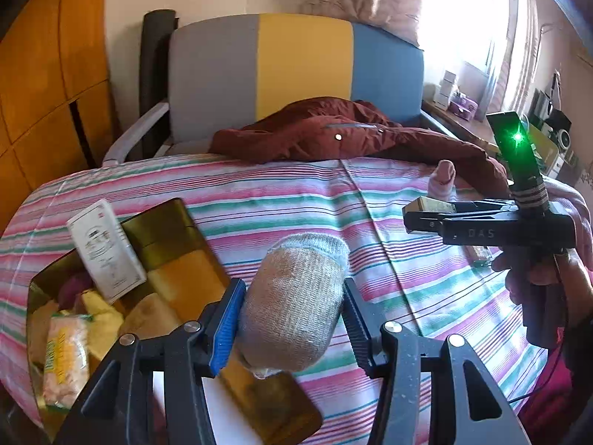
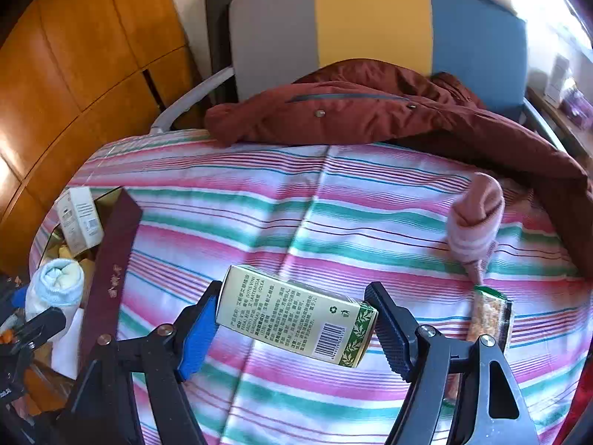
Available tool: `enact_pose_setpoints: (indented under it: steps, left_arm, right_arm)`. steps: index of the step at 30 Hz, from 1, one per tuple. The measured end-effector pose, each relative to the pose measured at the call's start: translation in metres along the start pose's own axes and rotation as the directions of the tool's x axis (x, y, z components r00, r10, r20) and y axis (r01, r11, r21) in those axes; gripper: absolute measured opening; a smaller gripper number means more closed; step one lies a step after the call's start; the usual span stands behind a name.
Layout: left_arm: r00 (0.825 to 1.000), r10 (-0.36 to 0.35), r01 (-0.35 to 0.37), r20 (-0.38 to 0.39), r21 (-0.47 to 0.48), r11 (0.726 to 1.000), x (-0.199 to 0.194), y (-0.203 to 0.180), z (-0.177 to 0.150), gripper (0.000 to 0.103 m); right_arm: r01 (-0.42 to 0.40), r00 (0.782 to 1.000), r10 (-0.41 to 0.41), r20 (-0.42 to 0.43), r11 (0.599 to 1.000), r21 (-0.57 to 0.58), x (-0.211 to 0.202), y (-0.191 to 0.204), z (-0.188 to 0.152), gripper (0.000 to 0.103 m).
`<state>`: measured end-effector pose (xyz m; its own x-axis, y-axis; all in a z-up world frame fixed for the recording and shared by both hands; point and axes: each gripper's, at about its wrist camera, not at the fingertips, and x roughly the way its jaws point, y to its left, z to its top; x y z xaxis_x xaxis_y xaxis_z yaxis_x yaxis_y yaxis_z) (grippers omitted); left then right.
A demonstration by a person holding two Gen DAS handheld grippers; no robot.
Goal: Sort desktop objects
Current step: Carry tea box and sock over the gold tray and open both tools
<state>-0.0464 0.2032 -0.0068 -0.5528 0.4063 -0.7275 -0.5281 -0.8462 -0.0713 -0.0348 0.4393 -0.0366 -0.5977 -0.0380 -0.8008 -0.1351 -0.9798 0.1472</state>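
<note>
My left gripper (image 1: 292, 319) is shut on a rolled grey sock (image 1: 296, 300) and holds it above the striped bedsheet (image 1: 281, 200), just right of a gold-lined open box (image 1: 178, 237). The sock also shows in the right wrist view (image 2: 55, 289). My right gripper (image 2: 296, 322) is shut on a green and cream carton (image 2: 296, 319), held above the sheet; it shows in the left wrist view (image 1: 418, 218) at the right. A pink striped sock (image 2: 476, 222) and a snack packet (image 2: 487, 313) lie on the sheet at the right.
The box holds a white carton (image 1: 105, 250), a snack packet (image 1: 65, 359) and yellow items. Its maroon lid (image 2: 111, 267) stands at its side. A dark red jacket (image 1: 333, 129) lies at the far edge before a chair (image 1: 296, 66). A wooden wardrobe (image 1: 44, 92) stands left.
</note>
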Motion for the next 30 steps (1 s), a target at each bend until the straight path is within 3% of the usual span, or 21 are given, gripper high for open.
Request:
enact_pose_setpoints:
  steps: [12,22,30]
  left_arm:
    - [0.998,0.055,-0.052,0.032,-0.077,0.996,-0.036,0.048,-0.023,0.052]
    - [0.994,0.097,-0.09,0.042,-0.153,0.984,-0.058,0.088,-0.047,0.052]
    - [0.993,0.114,-0.105,0.03,-0.208,0.972,-0.068,0.113,-0.069,0.052]
  right_arm:
    - [-0.026,1.0,0.025,-0.01,0.995,-0.094,-0.024,0.078,-0.003,0.077]
    - [-0.162,0.987,0.163,0.004,0.983,-0.083,-0.032,0.147,-0.025,0.077]
    - [-0.224,0.974,0.225,0.017,0.973,-0.049,-0.034,0.184,-0.046,0.077]
